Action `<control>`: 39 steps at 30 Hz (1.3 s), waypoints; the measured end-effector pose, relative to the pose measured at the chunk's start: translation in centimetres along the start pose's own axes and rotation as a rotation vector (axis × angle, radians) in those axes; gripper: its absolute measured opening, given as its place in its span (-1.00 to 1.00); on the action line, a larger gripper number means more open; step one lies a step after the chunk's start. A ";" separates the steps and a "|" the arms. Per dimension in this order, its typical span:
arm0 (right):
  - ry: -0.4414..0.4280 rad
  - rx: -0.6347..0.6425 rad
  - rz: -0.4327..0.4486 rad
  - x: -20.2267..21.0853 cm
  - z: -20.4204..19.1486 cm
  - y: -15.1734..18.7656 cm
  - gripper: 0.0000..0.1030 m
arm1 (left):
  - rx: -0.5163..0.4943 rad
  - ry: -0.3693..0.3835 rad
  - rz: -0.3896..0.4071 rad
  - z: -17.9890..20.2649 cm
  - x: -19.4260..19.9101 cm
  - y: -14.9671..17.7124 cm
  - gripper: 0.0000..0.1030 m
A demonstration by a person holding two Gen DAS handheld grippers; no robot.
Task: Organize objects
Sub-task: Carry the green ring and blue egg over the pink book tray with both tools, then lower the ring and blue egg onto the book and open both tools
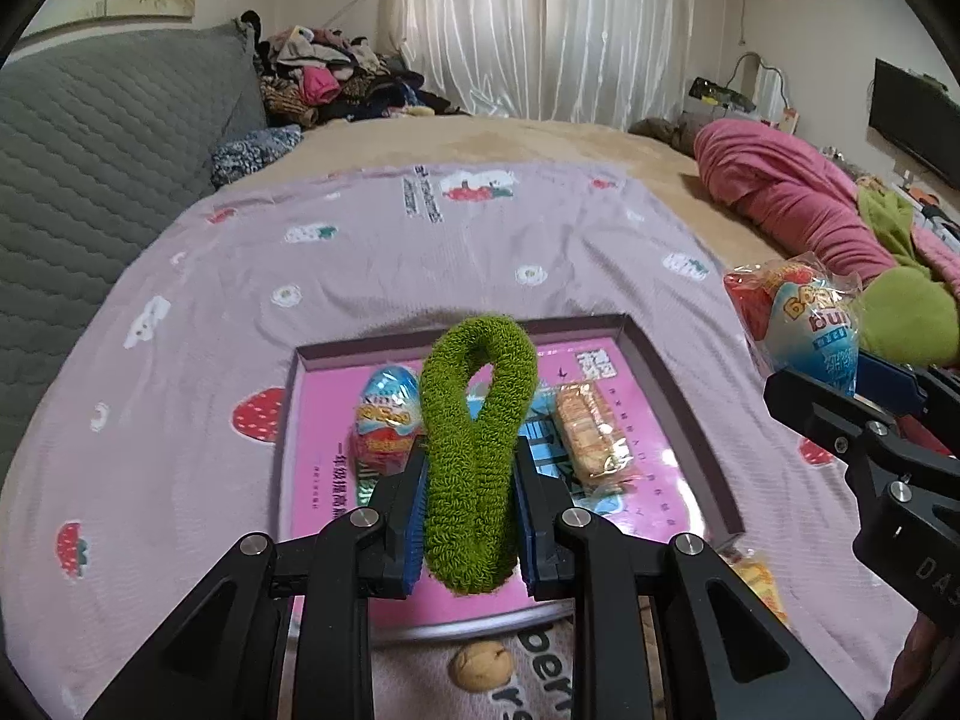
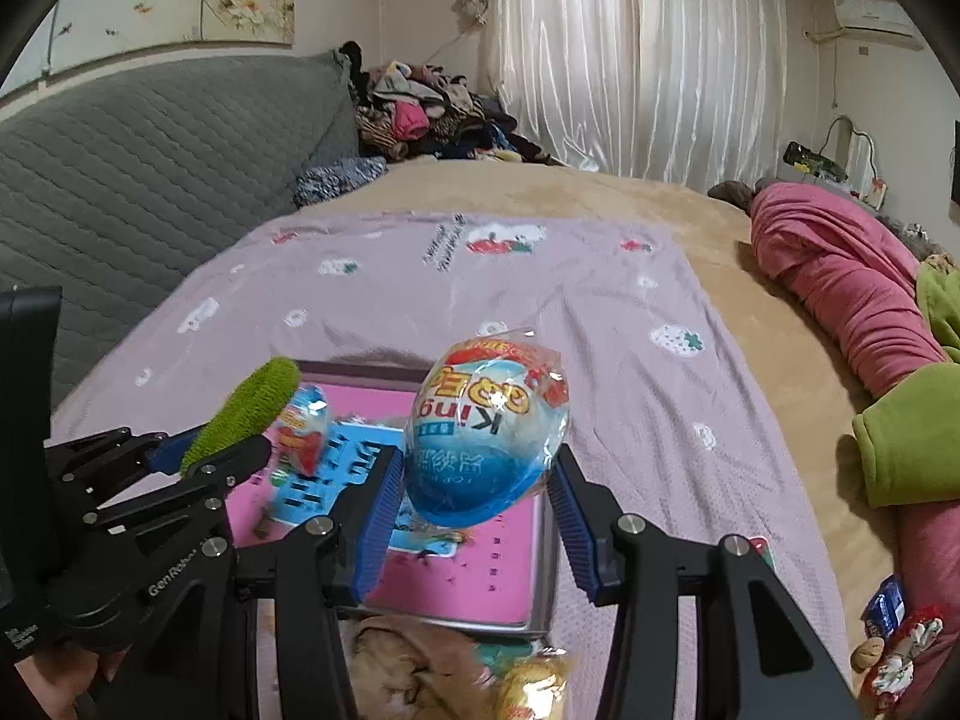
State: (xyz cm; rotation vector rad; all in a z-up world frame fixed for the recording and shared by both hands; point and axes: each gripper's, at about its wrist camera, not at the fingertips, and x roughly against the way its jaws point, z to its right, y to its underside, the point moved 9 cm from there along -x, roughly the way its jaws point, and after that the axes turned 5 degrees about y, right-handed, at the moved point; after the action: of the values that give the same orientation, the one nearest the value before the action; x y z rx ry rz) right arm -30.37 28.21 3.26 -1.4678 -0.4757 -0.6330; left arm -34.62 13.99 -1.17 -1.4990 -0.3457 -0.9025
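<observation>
My left gripper (image 1: 471, 516) is shut on a fuzzy green hair loop (image 1: 474, 456) and holds it above a pink-lined tray (image 1: 690, 420) on the bed. In the tray lie a wrapped toy egg (image 1: 387, 420) and a wrapped wafer snack (image 1: 591, 432). My right gripper (image 2: 474, 510) is shut on a second wrapped egg (image 2: 486, 432), blue and white with a red top, over the tray's right part (image 2: 516, 570). That egg also shows at the right of the left wrist view (image 1: 798, 324). The green loop (image 2: 246, 414) and left gripper show at the left of the right wrist view.
A walnut (image 1: 480, 666) lies on the purple strawberry sheet (image 1: 360, 276) in front of the tray. More wrapped snacks (image 2: 894, 642) lie at the right. A pink and green blanket roll (image 2: 852, 288), a grey headboard (image 1: 90, 168) and a clothes pile (image 1: 336, 78) surround the bed.
</observation>
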 end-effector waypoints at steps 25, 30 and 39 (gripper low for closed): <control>0.009 0.073 -0.169 -10.4 -0.6 7.5 -0.05 | -0.008 0.016 -0.036 -0.4 -8.0 4.6 -0.52; 0.014 0.076 -0.172 -10.8 -0.7 7.8 -0.05 | -0.005 0.012 -0.057 -0.7 -8.8 5.2 -0.52; 0.020 0.081 -0.204 -11.4 -0.7 8.6 -0.04 | -0.007 0.021 -0.086 -0.6 -9.9 6.0 -0.51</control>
State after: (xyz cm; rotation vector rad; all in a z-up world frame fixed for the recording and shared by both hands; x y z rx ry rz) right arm -33.44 28.66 -10.70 -1.3450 -0.6344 -0.7797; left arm -37.07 15.35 -12.44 -1.4895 -0.3948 -0.9877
